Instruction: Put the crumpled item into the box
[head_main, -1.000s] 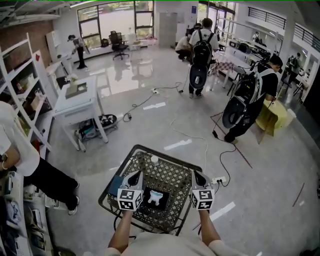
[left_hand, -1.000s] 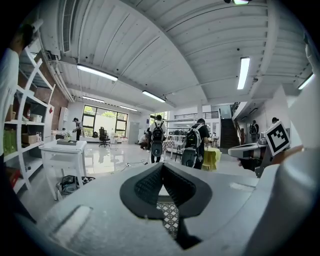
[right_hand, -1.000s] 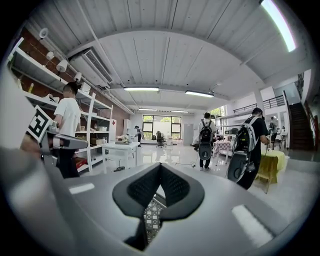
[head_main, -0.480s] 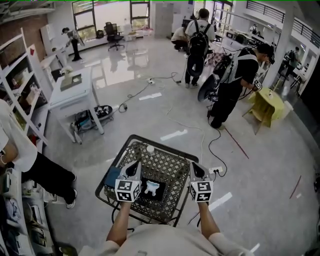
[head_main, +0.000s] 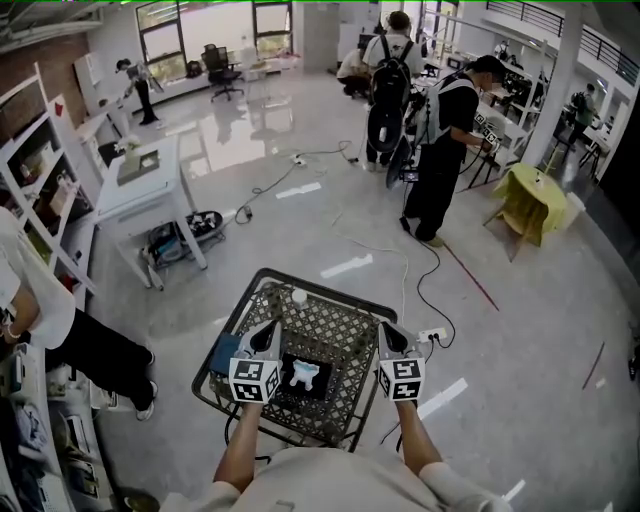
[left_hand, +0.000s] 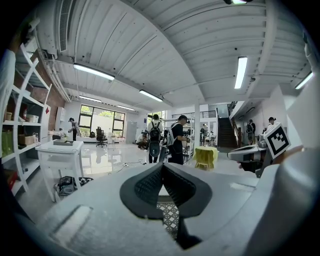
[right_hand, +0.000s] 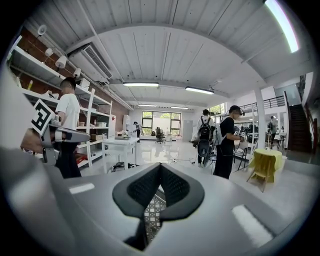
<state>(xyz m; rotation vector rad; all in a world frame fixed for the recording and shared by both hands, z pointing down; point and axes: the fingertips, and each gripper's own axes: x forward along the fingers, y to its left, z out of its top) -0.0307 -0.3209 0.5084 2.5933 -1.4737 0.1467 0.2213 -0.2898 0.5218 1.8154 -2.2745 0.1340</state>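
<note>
crumpled item (head_main: 303, 374) lies in the box (head_main: 326, 390), its long axis unclear. left gripper (head_main: 271, 329) at its 9 o'clock and right gripper (head_main: 385, 329) at 3 are both closed, empty.

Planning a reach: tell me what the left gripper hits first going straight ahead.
Likely the mesh table near its far edge; the left gripper tilts slightly down over it. A small white object lies beside that line.

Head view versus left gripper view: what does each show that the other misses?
Only the head view: the white crumpled item on the black box, and a blue object beside it. Only the left gripper view: the left gripper close up, jaws shut and empty, ceiling lights, a staircase. Both: the white table and the yellow-draped table.
</note>
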